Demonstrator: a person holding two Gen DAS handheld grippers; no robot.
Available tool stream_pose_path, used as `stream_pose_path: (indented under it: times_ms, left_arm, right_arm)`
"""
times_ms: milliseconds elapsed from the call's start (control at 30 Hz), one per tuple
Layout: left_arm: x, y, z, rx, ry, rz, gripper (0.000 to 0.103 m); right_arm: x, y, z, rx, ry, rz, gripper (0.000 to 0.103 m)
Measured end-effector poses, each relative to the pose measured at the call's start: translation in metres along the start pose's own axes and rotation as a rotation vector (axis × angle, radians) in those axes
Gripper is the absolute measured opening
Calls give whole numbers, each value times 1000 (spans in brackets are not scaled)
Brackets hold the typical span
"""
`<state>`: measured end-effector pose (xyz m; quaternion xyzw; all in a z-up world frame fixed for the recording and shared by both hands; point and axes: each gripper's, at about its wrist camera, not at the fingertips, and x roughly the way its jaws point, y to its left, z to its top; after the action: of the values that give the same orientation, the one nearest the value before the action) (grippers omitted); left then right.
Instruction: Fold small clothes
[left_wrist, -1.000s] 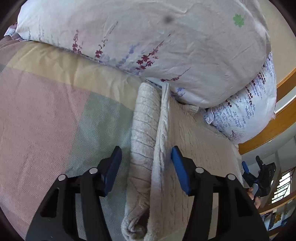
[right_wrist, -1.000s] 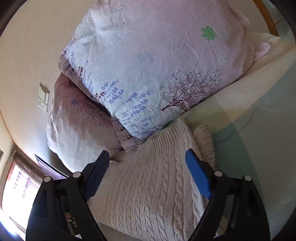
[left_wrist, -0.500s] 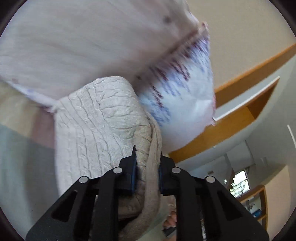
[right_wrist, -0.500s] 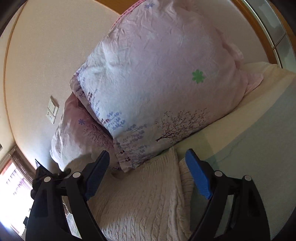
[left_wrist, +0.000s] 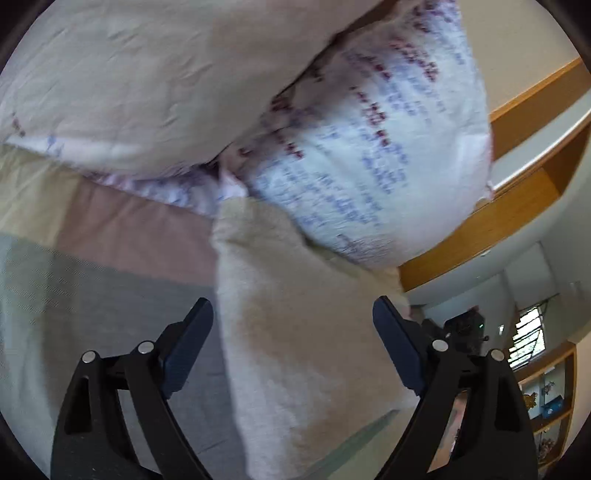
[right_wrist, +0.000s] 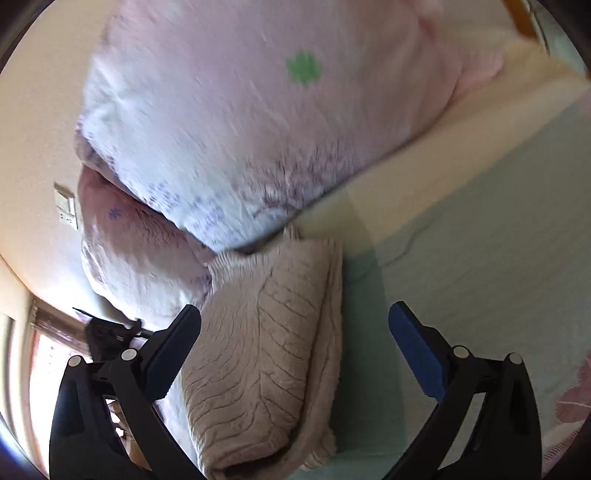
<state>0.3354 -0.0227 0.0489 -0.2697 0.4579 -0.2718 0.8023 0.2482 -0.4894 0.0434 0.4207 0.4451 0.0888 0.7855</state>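
No readable text, labels or numbers anywhere.

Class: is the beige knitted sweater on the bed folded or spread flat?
Folded: the sweater lies as a compact bundle with stacked layers along its edge, beside the pillows.

Beige cable-knit sweater (right_wrist: 258, 343), floral pillow (right_wrist: 258, 122) (one green clover), pastel-blocked bedspread (right_wrist: 480, 229).

One folded sweater (right_wrist: 266, 339), two floral pillows (right_wrist: 258, 122), one bedspread (right_wrist: 480, 229)
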Motion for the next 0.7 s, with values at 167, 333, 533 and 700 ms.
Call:
stream_pose_path:
  times_ms: [167, 333, 533, 700]
  left_arm:
    - [34, 5, -21, 44, 118, 66, 87]
    - [58, -1, -37, -45, 116, -50, 59]
    - [-13, 9, -45, 48, 81, -188, 38]
    - [-75, 42, -50, 133, -22, 21, 51]
  right_arm:
    - [47, 12, -12, -58, 152, -91, 75]
    - [53, 6, -32, 7, 141, -5, 41]
    - [43, 58, -61, -103, 127, 148, 35]
    - [92, 110, -98, -317, 198, 78, 40]
